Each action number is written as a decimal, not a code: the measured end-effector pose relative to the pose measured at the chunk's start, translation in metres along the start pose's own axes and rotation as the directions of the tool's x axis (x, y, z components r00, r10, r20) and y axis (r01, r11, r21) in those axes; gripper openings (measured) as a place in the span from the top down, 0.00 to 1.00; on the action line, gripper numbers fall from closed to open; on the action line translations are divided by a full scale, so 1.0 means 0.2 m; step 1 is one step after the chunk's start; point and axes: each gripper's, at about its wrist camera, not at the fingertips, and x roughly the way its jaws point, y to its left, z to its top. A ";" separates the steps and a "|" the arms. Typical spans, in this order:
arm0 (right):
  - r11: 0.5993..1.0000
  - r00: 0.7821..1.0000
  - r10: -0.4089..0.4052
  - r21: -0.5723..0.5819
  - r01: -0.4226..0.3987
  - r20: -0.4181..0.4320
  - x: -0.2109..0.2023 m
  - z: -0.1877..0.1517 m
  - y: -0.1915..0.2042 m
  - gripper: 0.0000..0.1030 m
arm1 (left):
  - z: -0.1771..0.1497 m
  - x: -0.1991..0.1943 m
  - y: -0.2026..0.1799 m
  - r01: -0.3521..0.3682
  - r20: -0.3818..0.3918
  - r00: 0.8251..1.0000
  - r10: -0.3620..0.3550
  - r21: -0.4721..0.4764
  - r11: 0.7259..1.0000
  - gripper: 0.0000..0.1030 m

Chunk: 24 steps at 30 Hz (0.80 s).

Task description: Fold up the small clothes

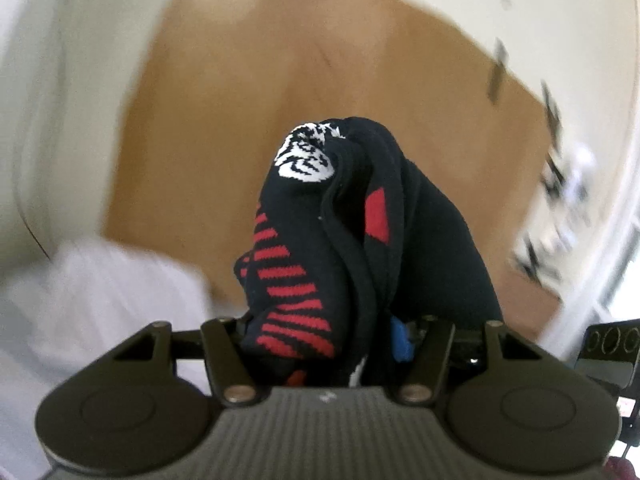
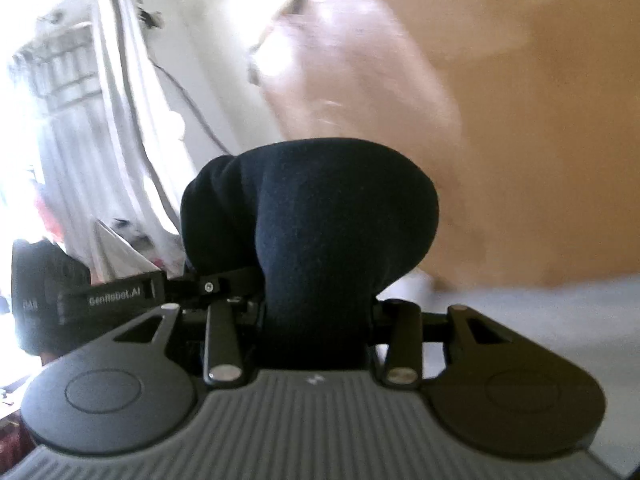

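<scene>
The black sock [image 1: 360,240] with red stripes bunches at frame centre, clenched in the left tongs [image 1: 336,336]; the right tongs [image 2: 316,320] grasp its plain dark end, probably raised above the brown table [image 1: 224,120] for folding.

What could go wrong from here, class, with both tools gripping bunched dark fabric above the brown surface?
1. The left tool holds the black sock with red stripes as a crumpled wad, so any fold may come out uneven.
2. The right tool clamps a thick dark bundle; a layer could slip free.
3. Both views are motion-blurred, so setting the fabric down on the brown surface may be misjudged.
</scene>
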 end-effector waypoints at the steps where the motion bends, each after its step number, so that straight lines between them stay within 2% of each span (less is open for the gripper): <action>1: 0.999 0.999 0.037 0.004 -0.037 0.004 0.10 0.06 0.02 0.57 | 0.07 -0.03 0.04 -0.027 0.032 0.999 0.027 0.000 1.000 0.46; 3: 0.992 0.992 0.125 0.027 -0.125 0.000 0.33 0.16 0.06 0.57 | 0.22 -0.08 0.15 -0.101 0.090 0.991 0.101 -0.001 0.995 0.45; 5: 0.981 0.983 0.183 0.061 -0.182 -0.013 0.55 0.18 0.05 0.57 | 0.30 -0.07 0.25 -0.179 0.111 0.978 0.177 0.003 0.984 0.45; 7: 0.978 0.981 0.192 0.094 -0.188 -0.034 0.74 0.14 -0.01 0.57 | 0.30 0.02 0.38 -0.226 0.097 0.969 0.226 -0.009 0.974 0.46; 8: 0.981 0.984 0.171 0.099 -0.165 -0.056 0.83 0.10 -0.05 0.56 | 0.28 0.10 0.46 -0.242 0.064 0.968 0.243 -0.031 0.970 0.46; 10: 0.995 0.989 0.074 0.075 -0.065 -0.128 1.01 -0.02 -0.15 0.55 | 0.18 0.31 0.65 -0.268 -0.042 0.963 0.265 -0.089 0.959 0.45; 11: 0.999 0.982 -0.008 0.049 0.018 -0.190 1.10 -0.10 -0.22 0.52 | 0.09 0.47 0.78 -0.287 -0.131 0.954 0.270 -0.133 0.949 0.45; 12: 0.993 0.957 -0.111 0.012 0.118 -0.269 1.20 -0.19 -0.29 0.47 | 0.00 0.60 0.89 -0.309 -0.223 0.938 0.267 -0.181 0.934 0.46; 13: 0.974 0.908 -0.225 -0.049 0.222 -0.353 1.29 -0.29 -0.35 0.41 | -0.10 0.72 1.00 -0.337 -0.324 0.912 0.253 -0.237 0.911 0.37; 14: 0.967 0.899 -0.256 -0.084 0.242 -0.355 1.30 -0.37 -0.39 0.36 | -0.20 0.78 1.08 -0.314 -0.338 0.919 0.204 -0.313 0.896 0.31; 15: 0.975 0.929 -0.224 -0.073 0.212 -0.296 1.25 -0.40 -0.41 0.34 | -0.23 0.76 1.08 -0.281 -0.275 0.942 0.192 -0.334 0.900 0.29; 18: 0.975 0.929 -0.221 -0.101 0.200 -0.298 1.12 -0.37 -0.38 0.32 | -0.22 0.74 1.01 -0.296 -0.264 0.937 0.230 -0.245 0.923 0.28; 21: 0.973 0.950 -0.229 -0.077 0.217 -0.214 0.80 -0.36 -0.39 0.27 | -0.19 0.68 0.99 -0.316 -0.287 0.927 0.242 -0.252 0.914 0.31; 24: 0.964 0.940 -0.264 -0.020 0.266 -0.214 0.48 -0.42 -0.42 0.27 | -0.16 0.56 0.91 -0.355 -0.277 0.917 0.288 -0.235 0.905 0.31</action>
